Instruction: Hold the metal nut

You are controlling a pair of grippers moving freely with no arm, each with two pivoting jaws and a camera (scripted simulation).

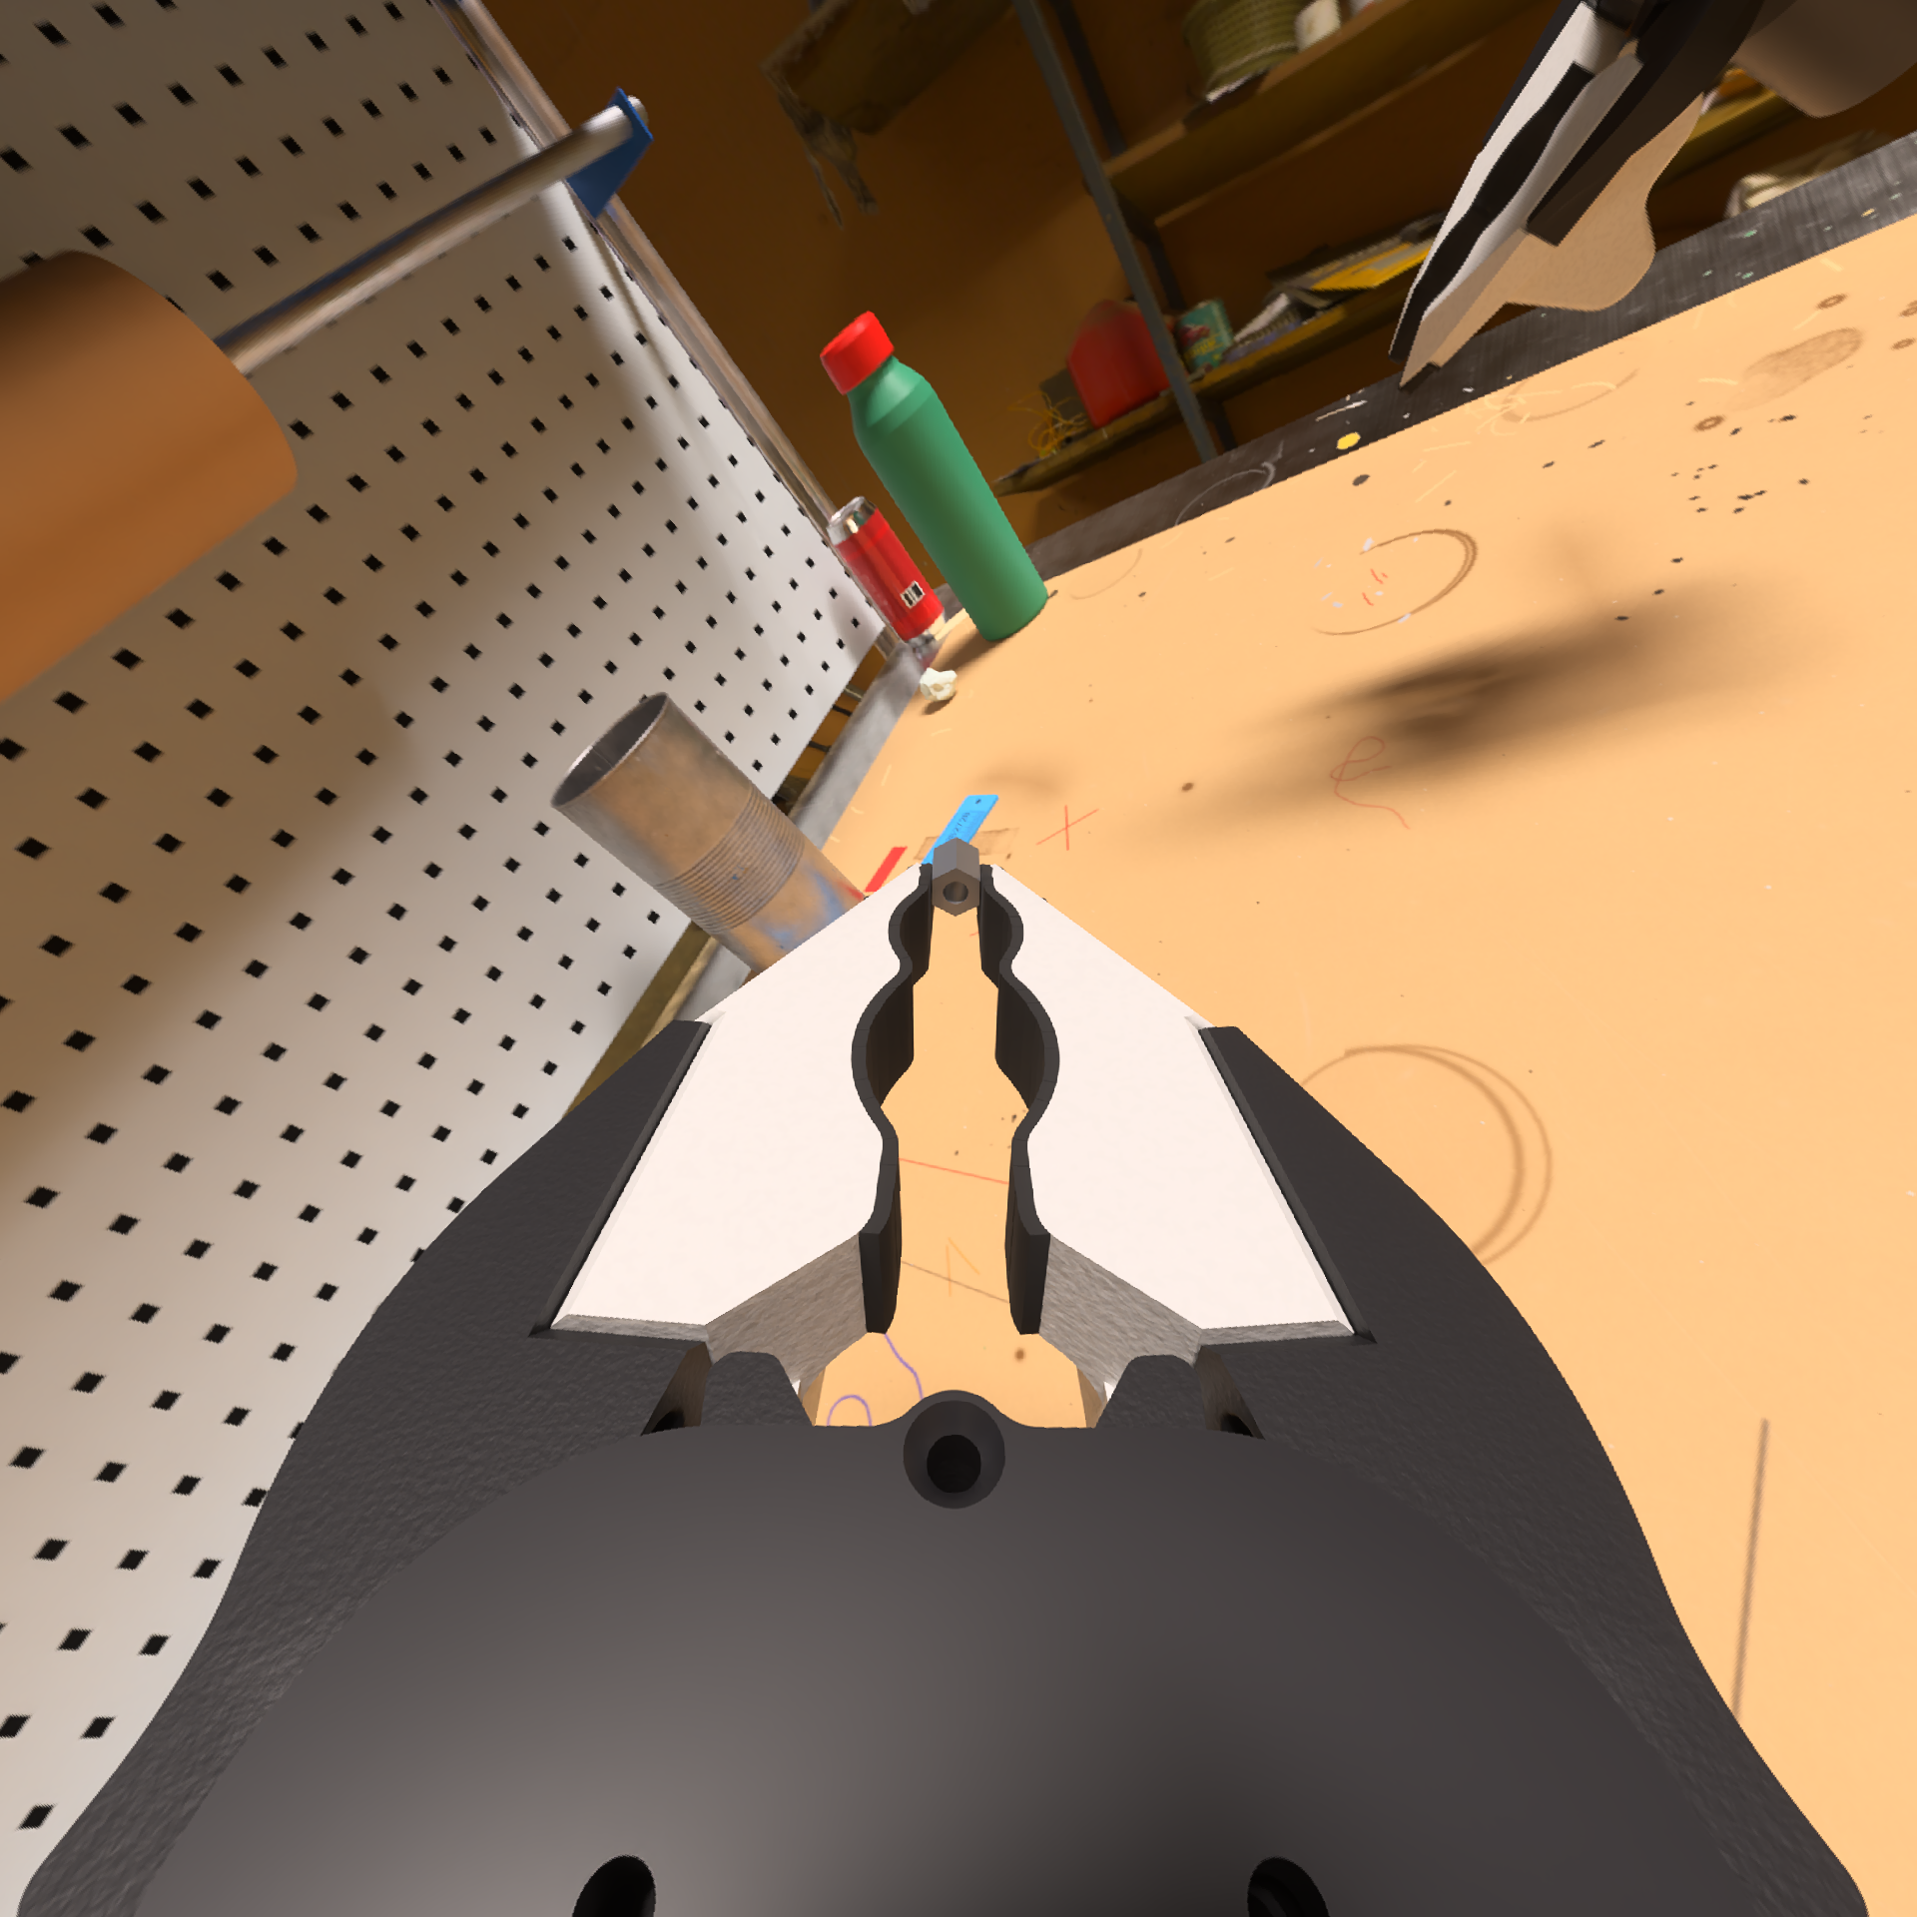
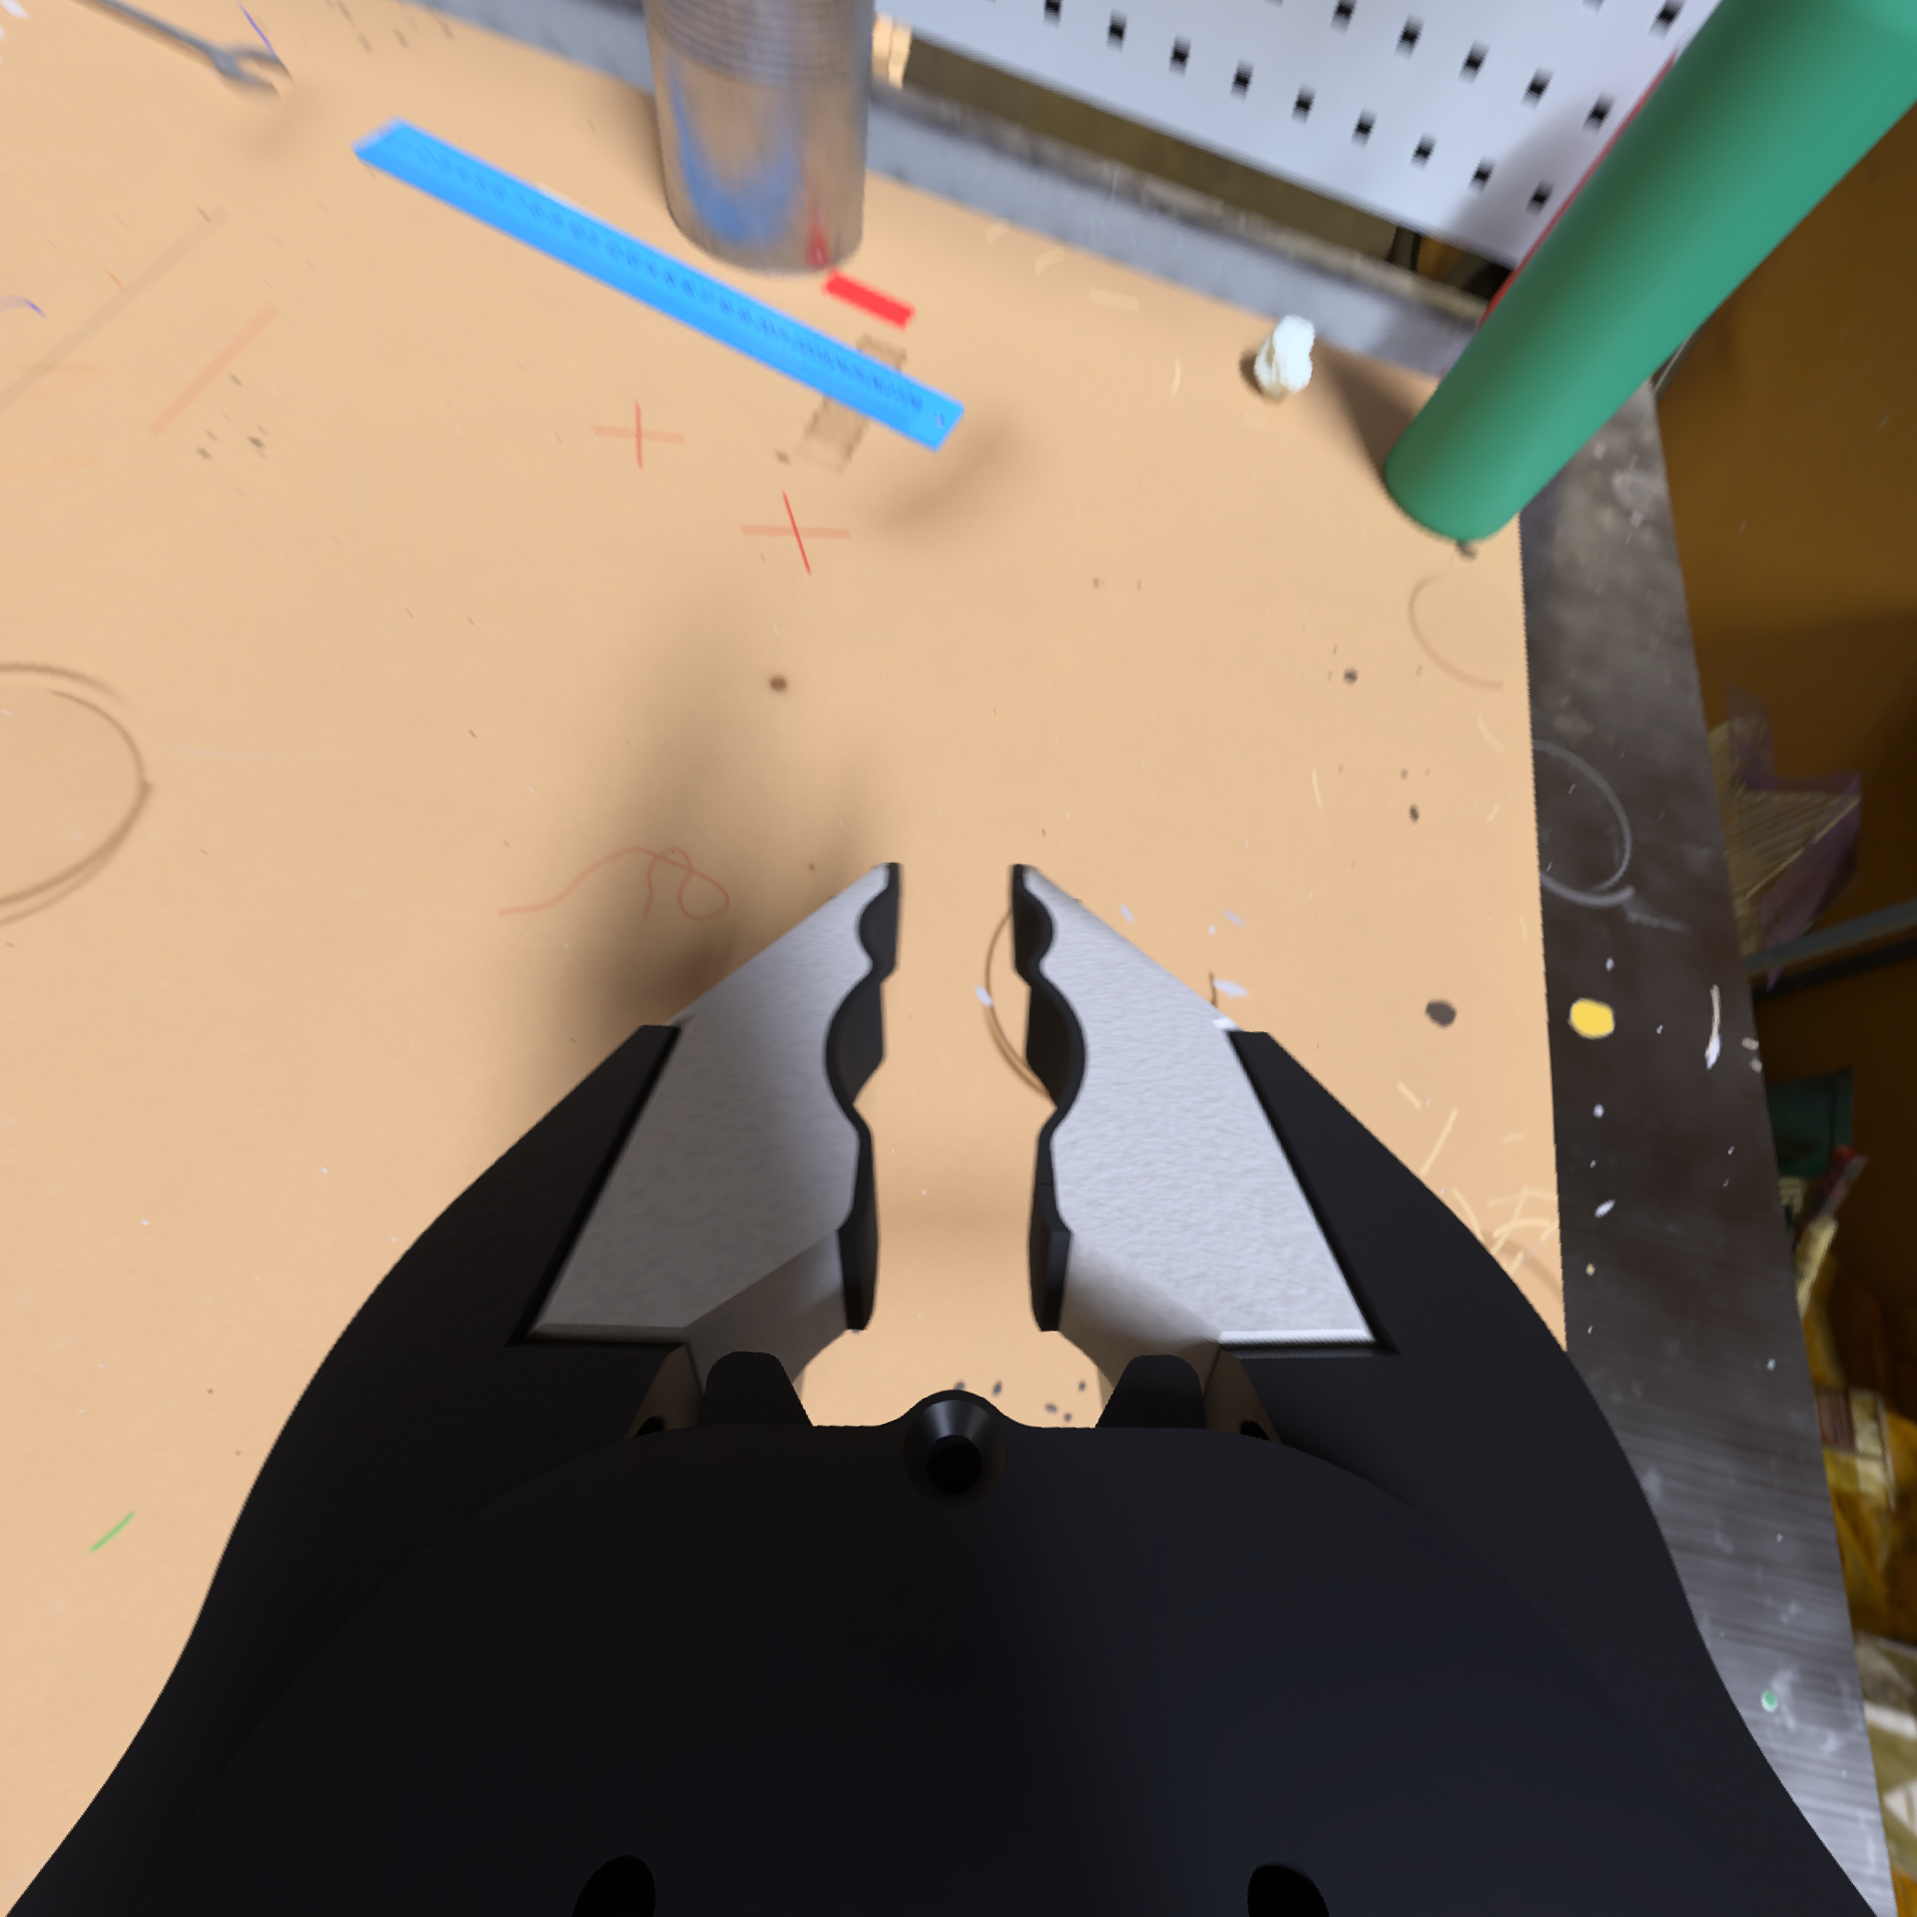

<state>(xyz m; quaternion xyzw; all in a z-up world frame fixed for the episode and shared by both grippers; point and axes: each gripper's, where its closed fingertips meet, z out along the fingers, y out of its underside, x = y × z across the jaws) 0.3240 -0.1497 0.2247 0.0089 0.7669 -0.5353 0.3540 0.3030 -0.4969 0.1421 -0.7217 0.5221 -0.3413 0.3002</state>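
A small grey hexagonal metal nut sits between the tips of my left gripper, which is shut on it above the tan table. The nut's bore faces the camera. My right gripper is open and empty over the table. The right gripper also shows far off in the left wrist view, high at the upper right. The nut does not show in the right wrist view.
A blue ruler and a red strip lie on the table by a metal pipe. A green bottle, a red can, a small white piece and a white pegboard stand behind. The table's edge runs right.
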